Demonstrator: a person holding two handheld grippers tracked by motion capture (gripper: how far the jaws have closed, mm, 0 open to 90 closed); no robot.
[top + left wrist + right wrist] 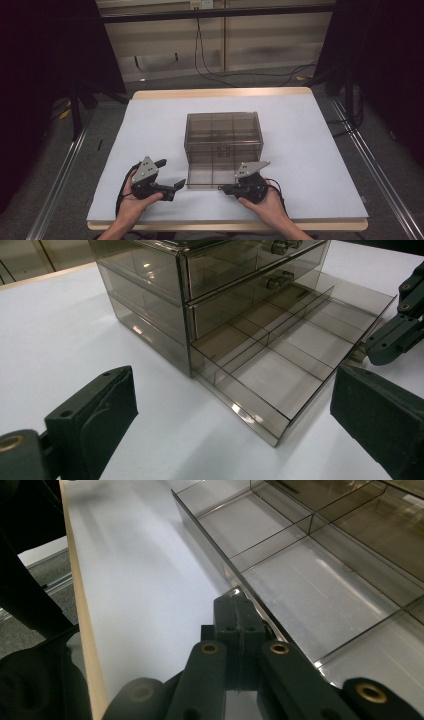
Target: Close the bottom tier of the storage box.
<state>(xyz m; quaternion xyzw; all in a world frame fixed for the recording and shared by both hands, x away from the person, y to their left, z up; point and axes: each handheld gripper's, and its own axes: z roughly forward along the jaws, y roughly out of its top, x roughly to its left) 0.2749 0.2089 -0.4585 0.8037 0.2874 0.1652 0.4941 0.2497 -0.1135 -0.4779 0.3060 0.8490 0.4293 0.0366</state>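
A smoky clear drawer cabinet (223, 131) stands mid-table. Its bottom drawer (207, 176) is pulled out toward the front edge and its divided compartments (280, 372) hold nothing. My right gripper (225, 189) is at the drawer's front wall, jaws pressed together on the small clear handle (356, 358). In the right gripper view the shut right gripper (239, 605) meets the drawer's front wall (220, 555). My left gripper (171, 173) is wide open beside the drawer's left front corner, holding nothing. In its own view the left gripper (232, 372) frames that corner (272, 432). The two upper drawers (235, 270) are closed.
A white sheet covers the table (310, 150), with wooden edges at front and back. Black stands and cables sit on the floor beyond the far edge (220, 92). Metal rails (60, 175) run along both sides of the table.
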